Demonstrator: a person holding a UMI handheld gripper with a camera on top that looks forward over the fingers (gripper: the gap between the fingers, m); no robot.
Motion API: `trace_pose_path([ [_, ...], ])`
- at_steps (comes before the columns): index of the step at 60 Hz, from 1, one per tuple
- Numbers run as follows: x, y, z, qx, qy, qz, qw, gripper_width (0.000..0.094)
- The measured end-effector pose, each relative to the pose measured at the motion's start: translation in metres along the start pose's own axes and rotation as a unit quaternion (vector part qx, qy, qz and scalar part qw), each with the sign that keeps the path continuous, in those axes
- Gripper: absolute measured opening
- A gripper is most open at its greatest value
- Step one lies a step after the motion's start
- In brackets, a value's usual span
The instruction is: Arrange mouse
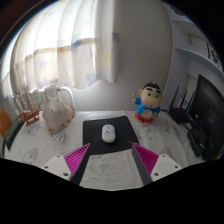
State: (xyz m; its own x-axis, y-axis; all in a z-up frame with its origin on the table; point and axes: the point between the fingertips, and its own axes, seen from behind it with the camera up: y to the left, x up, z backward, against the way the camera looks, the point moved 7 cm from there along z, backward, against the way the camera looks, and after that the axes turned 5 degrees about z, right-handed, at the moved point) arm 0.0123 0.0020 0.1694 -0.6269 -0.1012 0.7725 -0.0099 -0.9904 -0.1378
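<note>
The gripper hangs wide open and empty, lined up on the mouse pad just ahead, likely for a straight reach. One white mouse sits on that pad. Left of the pad stands one kettle; right and beyond it, one figurine.

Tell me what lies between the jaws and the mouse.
Nothing but the near part of the black mat the mouse sits on; the gripper is open, in the gripper view.
</note>
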Motion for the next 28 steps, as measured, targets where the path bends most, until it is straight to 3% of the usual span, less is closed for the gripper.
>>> trace_pose_path([
  [9,-0.017,0.005,0.056,-0.013,-0.02,-0.009,1.0,0.0851],
  [28,-0.061,0.013,0.092,-0.033,0.015,-0.028,0.999,0.0848],
])
